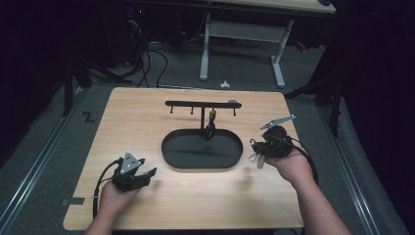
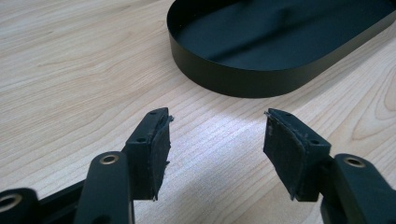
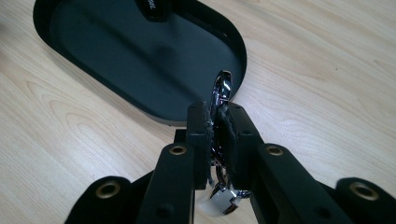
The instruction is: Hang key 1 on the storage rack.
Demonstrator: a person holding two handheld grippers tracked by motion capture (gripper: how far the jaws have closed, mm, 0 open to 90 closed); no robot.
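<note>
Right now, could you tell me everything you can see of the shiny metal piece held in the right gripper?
The metal piece is small, chrome-bright and loop-shaped, like a key ring or clasp. It stands on edge, pinched between the right gripper's shut jaws, its rounded top poking out above them. A pale tag-like part hangs below. It is held above the wooden table, near the black oval tray's rim.

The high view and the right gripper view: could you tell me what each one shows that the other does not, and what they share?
High view alone: the left gripper, jaws open above bare wood, the black rack with hooks standing at the tray's far side, both forearms, and the floor beyond the table.

Right gripper view alone: a close look at the pads pinching a shiny metal ring, with a pale tag hanging below the jaws.

Both: the right gripper shut on the ring, the black oval tray and the wooden tabletop.
</note>
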